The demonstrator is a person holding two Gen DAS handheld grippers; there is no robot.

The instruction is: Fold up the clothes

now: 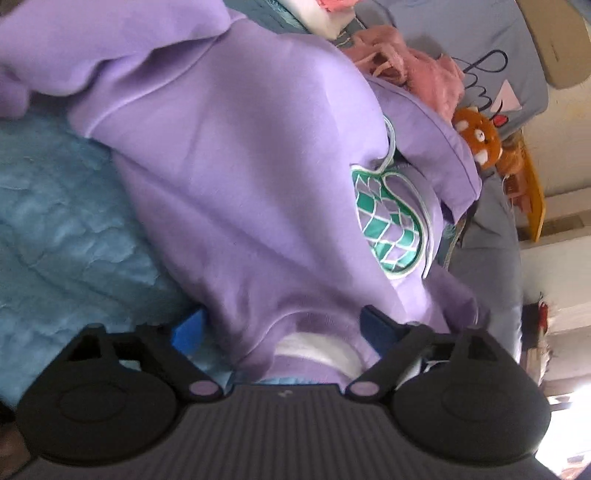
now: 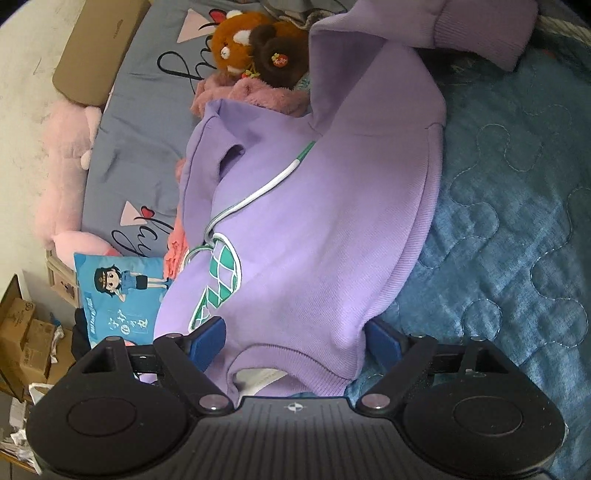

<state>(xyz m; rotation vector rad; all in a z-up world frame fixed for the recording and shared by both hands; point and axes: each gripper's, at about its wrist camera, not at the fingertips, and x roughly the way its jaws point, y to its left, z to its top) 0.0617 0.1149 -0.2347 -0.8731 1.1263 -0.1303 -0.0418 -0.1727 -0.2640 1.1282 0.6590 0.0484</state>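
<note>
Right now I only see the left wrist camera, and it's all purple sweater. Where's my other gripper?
Observer: The right gripper is at the ribbed edge of the purple sweater. Its fingers are open, one on each side of that edge.
Operator: Where did the sleeve go?
Observer: One sleeve is bent across the far end of the sweater. Its sleeve cuff ends up beside the blue quilt.
Operator: Does the orange teddy have a friend?
Observer: Yes, a dark brown teddy sits right against the orange teddy.
</note>
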